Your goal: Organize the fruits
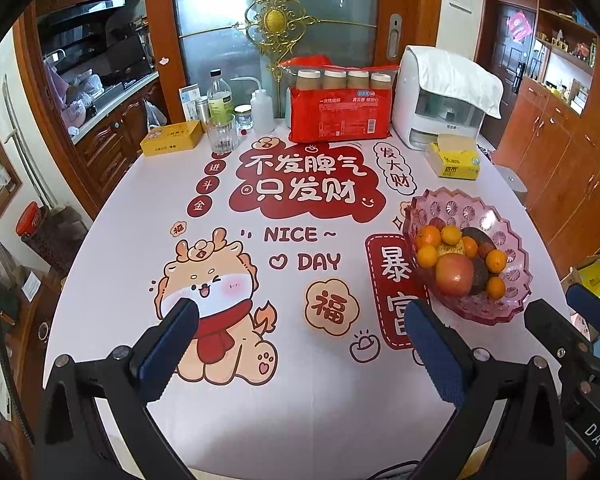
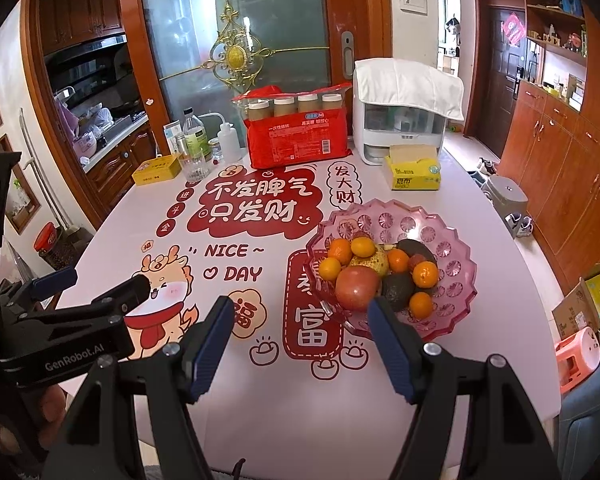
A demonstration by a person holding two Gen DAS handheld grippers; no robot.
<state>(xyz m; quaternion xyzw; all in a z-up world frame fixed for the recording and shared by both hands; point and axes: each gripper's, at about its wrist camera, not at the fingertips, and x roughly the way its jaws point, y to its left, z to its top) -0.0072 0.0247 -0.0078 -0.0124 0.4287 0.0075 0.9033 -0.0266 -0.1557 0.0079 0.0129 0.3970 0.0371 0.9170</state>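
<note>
A pink glass fruit bowl [image 1: 500, 216] [image 2: 384, 216] stands on the right side of the table. It holds a red apple [image 1: 454, 274] [image 2: 358, 286], several oranges [image 1: 427, 256] [image 2: 426, 274], two dark avocados [image 1: 480, 276] [image 2: 398, 292] and a yellow fruit [image 2: 374, 262]. My left gripper [image 1: 300, 320] is open and empty, above the table left of the bowl. My right gripper [image 2: 302, 316] is open and empty, just in front of the bowl. Each gripper shows at the edge of the other's view.
At the table's back stand a red bag of cups [image 1: 340, 112] [image 2: 298, 136], a white appliance under a cloth [image 1: 440, 100] [image 2: 402, 120], a yellow tissue pack [image 1: 454, 158] [image 2: 414, 168], a glass [image 1: 222, 134], bottles [image 1: 219, 96] and a yellow tin [image 1: 172, 138].
</note>
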